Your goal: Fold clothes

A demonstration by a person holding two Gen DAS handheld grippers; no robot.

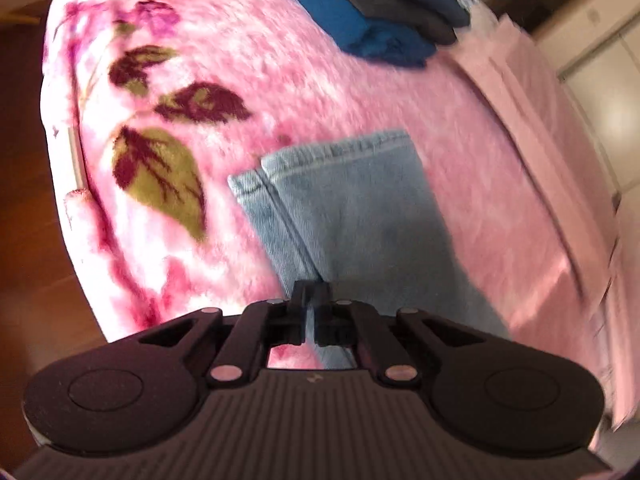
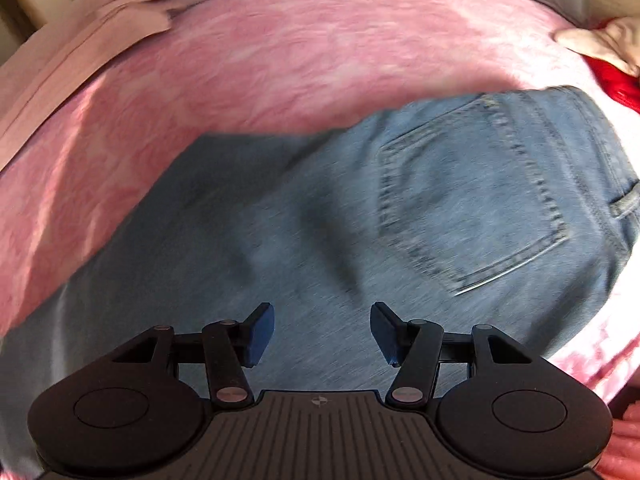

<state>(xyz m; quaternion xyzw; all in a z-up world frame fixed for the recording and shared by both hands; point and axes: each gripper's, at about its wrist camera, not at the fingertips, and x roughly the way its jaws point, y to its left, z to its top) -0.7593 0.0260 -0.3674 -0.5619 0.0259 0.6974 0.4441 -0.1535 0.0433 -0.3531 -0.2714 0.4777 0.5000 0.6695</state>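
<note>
Light blue jeans (image 1: 352, 208) lie on a pink fleece blanket (image 1: 248, 64), legs doubled, hems pointing away in the left wrist view. My left gripper (image 1: 311, 296) is shut on the edge of the jeans leg, near the side seam. In the right wrist view the seat of the jeans (image 2: 460, 200) with a back pocket lies flat and blurred. My right gripper (image 2: 322, 332) hovers open just over the denim, nothing between its blue pads (image 2: 262, 334).
A stack of folded dark and blue clothes (image 1: 384, 12) sits at the far end of the blanket. A pale pink sheet (image 1: 552, 152) runs along the right. Red and beige clothes (image 2: 612, 64) lie at the right edge. A wooden floor (image 1: 24, 200) shows at the left.
</note>
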